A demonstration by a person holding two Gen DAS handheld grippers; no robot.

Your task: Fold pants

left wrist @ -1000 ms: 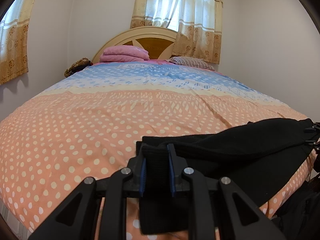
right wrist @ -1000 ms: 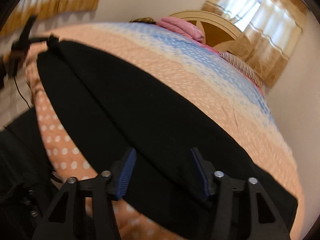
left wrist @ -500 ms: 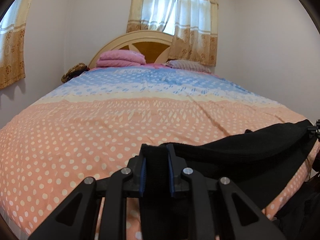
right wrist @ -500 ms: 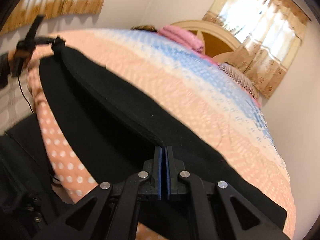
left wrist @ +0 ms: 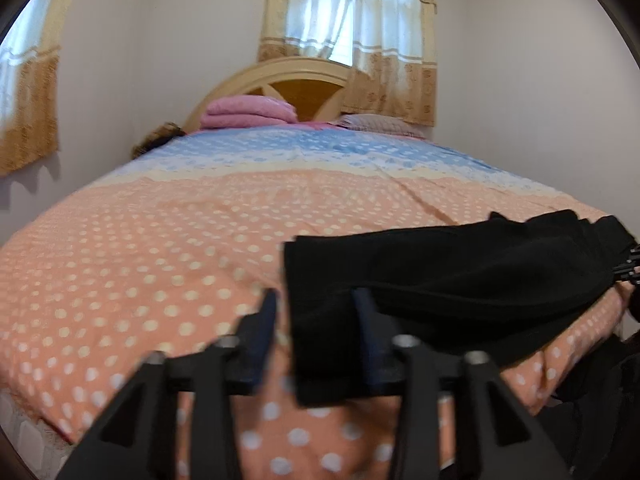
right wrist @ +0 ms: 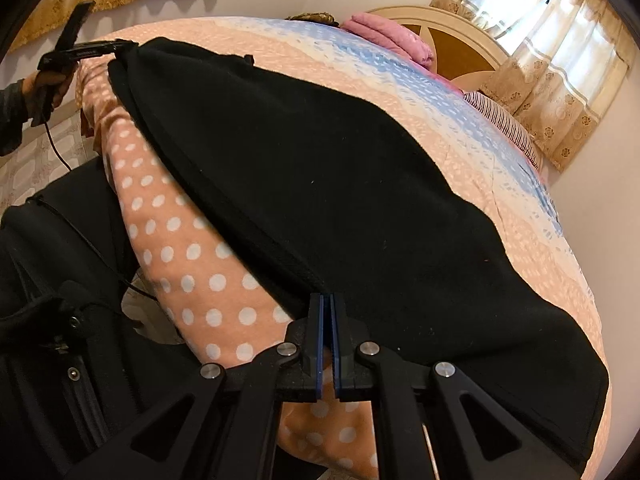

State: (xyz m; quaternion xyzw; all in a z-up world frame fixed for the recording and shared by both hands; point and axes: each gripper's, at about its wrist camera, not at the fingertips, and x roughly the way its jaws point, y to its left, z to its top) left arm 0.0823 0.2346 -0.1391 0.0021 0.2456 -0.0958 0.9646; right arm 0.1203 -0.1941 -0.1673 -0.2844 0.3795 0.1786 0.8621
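The bed [left wrist: 160, 264] is filling both views. The black pants [right wrist: 320, 184] are lying across its near edge (folded lengthwise). The right gripper [right wrist: 328, 344] is clenching their hem at lower centre. The left gripper [left wrist: 316, 336], jaws just opening, is straddling the other end, released.

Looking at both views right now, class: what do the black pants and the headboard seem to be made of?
Black pants: soft, matte fleece-like knit, judging by the fuzzy lint-flecked surface. Headboard: probably wood, with a smooth cream-painted frame and glossy amber panels.
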